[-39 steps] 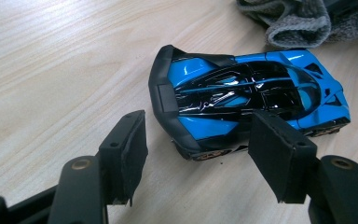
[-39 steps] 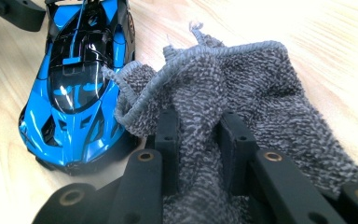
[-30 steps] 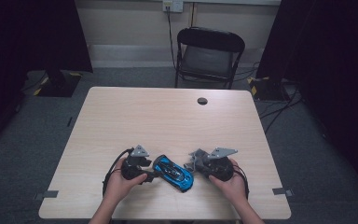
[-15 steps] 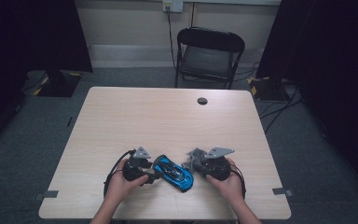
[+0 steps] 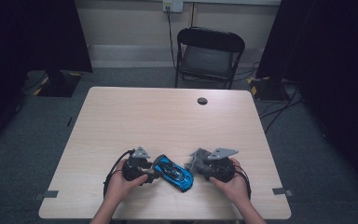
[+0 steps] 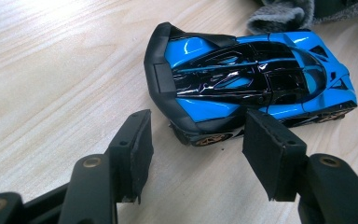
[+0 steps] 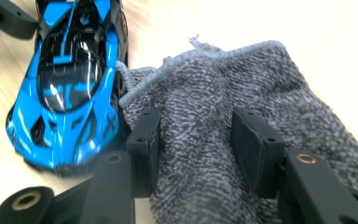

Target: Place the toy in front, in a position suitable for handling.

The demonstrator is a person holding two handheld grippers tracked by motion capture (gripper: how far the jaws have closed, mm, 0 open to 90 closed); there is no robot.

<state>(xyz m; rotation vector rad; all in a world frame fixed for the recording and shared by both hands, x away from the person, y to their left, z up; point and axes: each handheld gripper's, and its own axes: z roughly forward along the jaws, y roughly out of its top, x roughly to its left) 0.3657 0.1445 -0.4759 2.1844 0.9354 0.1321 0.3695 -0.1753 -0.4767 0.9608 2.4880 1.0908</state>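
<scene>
A blue and black toy car (image 5: 172, 171) lies on the wooden table (image 5: 168, 121) near its front edge, between the two hands. My left gripper (image 5: 150, 170) points at the car's rear (image 6: 186, 93). Its jaws have just been closing, but the pads (image 6: 137, 144) still stand apart, with the car's rear corner between their tips and untouched. My right gripper (image 5: 195, 167) is at the car's nose, over a grey knitted cloth (image 7: 223, 93). Its jaws have just been opening. The cloth lies between the pads (image 7: 254, 149), which do not press on it. An edge of the cloth (image 6: 279, 14) lies beyond the car.
A small black round cap (image 5: 202, 101) sits in the table's far right part. Behind the table stands a black folding chair (image 5: 209, 53). Cables trail from both grippers toward the front edge.
</scene>
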